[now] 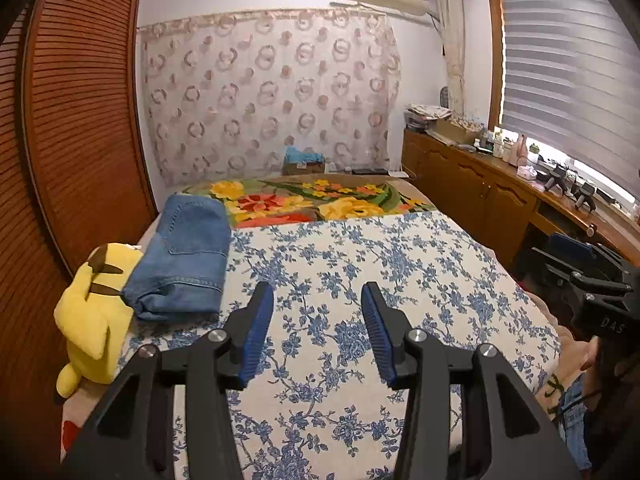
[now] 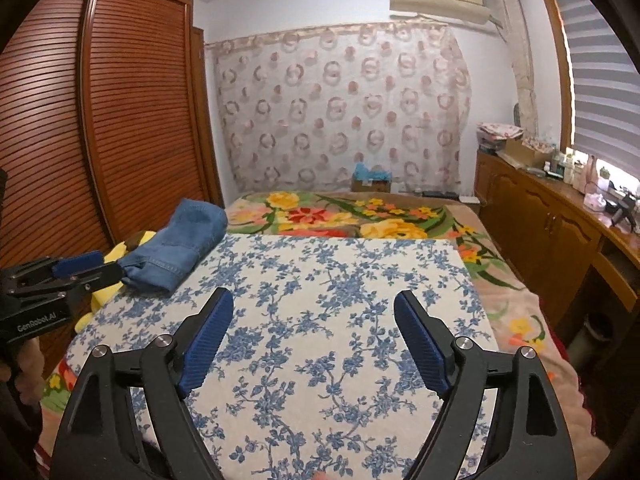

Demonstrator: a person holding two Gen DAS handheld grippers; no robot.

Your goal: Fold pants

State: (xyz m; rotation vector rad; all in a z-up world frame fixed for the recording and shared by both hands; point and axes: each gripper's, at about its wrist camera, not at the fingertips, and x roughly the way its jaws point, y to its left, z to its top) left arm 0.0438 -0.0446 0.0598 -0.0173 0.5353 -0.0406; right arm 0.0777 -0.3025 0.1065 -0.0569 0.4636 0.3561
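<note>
left gripper (image 1: 317, 332) jaws wide, empty | right gripper (image 2: 313, 338) likewise | jeans (image 1: 184, 256) folded

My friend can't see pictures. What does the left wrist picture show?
A folded pair of blue denim pants lies at the left edge of a bed covered by a blue-and-white flowered sheet, touching a yellow plush toy. The left gripper hovers above the sheet, jaws open and empty.

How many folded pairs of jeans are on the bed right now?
1. The folded blue jeans lie at the bed's left edge, beside the yellow Pikachu plush, on the blue floral sheet. Both grippers are open and empty. Others may lie out of view.
</note>
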